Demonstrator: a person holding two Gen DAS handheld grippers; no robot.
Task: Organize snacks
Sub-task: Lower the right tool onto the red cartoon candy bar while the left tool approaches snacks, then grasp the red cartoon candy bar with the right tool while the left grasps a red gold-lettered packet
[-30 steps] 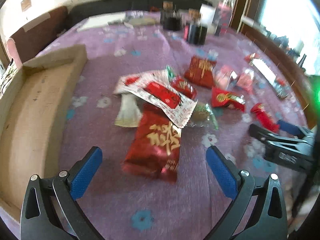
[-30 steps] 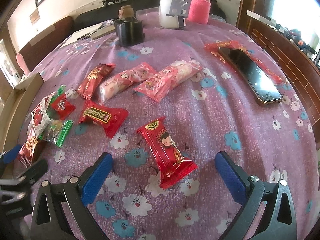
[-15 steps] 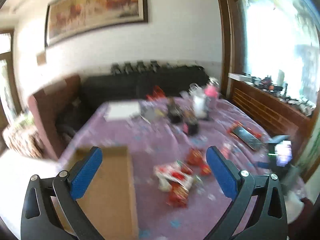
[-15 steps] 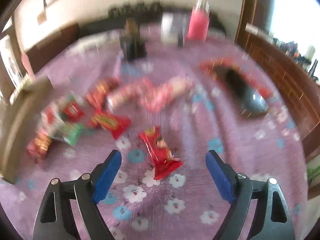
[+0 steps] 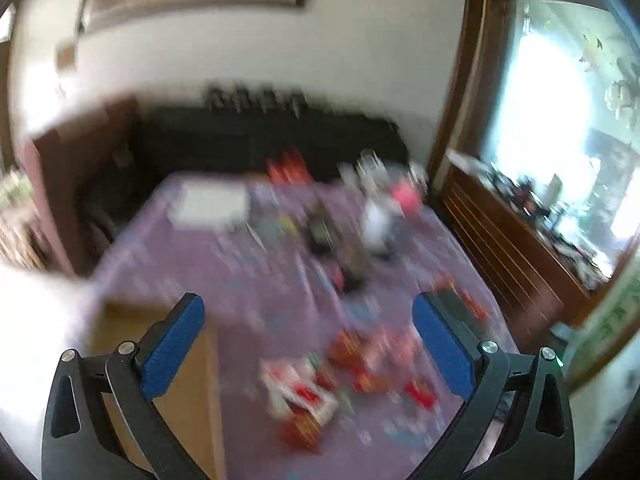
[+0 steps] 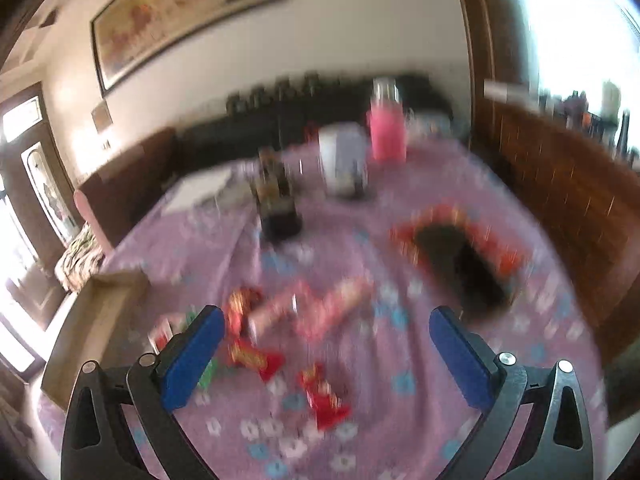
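Both views are blurred by motion. My left gripper (image 5: 306,304) is open and empty, high above the purple flowered tablecloth (image 5: 248,272). A pile of red and white snack packets (image 5: 304,394) lies far below it, beside a cardboard box (image 5: 120,320). My right gripper (image 6: 324,314) is also high over the table, its jaws opening with nothing between them. Below it lie a red packet (image 6: 324,396), another red packet (image 6: 252,356) and two pink packets (image 6: 332,304). The box (image 6: 100,312) sits at the left edge.
A black phone (image 6: 464,264) rests on a red wrapper at the right. A pink bottle (image 6: 386,128), a white cup (image 6: 344,164), a dark jar (image 6: 278,200) and white paper (image 6: 200,190) stand at the far end. A wooden bench (image 6: 560,184) borders the right side.
Both grippers have risen away from the table and tilted up, so the snacks look small and low and the wall shows. The right jaws narrowed slightly, then widened again.
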